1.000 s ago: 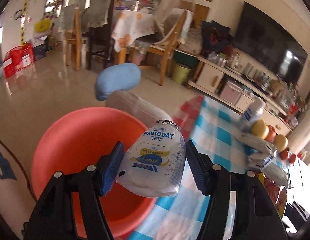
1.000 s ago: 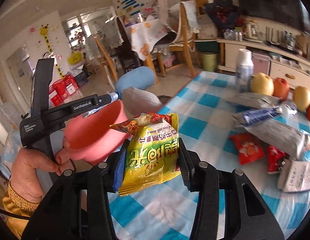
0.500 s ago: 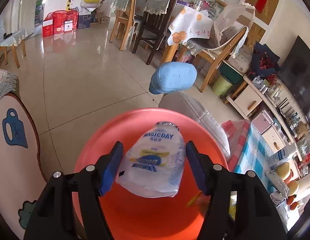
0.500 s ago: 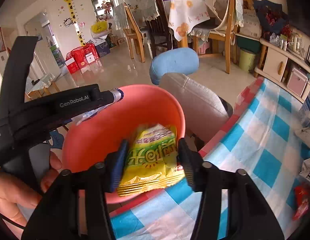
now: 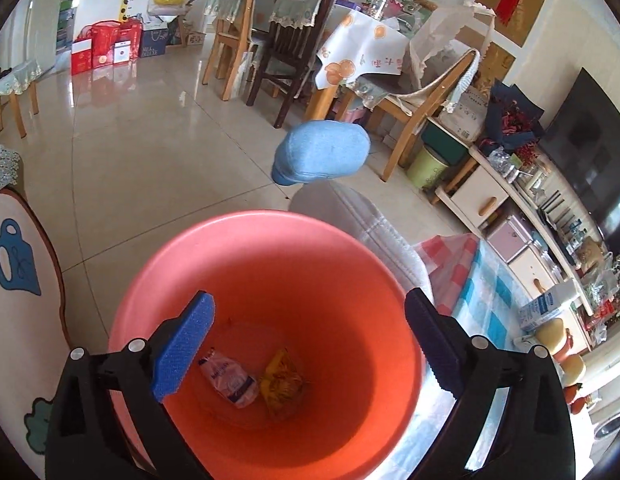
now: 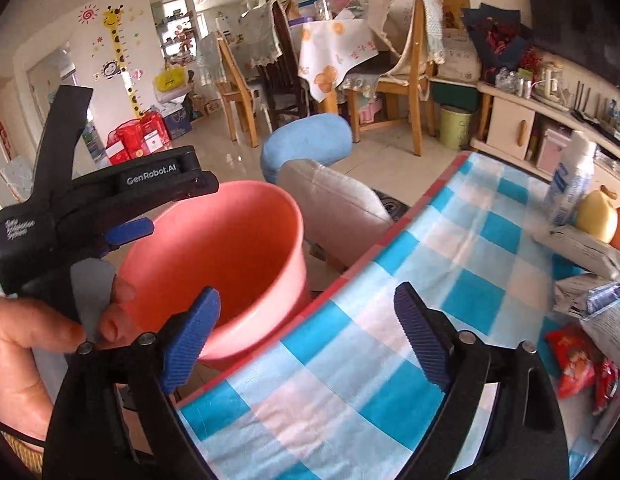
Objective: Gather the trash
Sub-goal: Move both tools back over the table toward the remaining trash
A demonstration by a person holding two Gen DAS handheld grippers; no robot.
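Observation:
A salmon-red bucket stands on the floor beside the table; it also shows in the right wrist view. A white MAGICDAY pouch and a yellow snack bag lie at its bottom. My left gripper is open and empty, right above the bucket's mouth. My right gripper is open and empty, over the table's edge beside the bucket. More wrappers lie on the checked tablecloth: grey packets and red packets.
A grey chair back with a blue cushion stands behind the bucket. A white bottle and fruit stand at the table's far side. A dining set and a TV cabinet lie beyond.
Both grippers have opened over the bucket. The pouch and the yellow bag have dropped into it. The right gripper has swung back toward the table.

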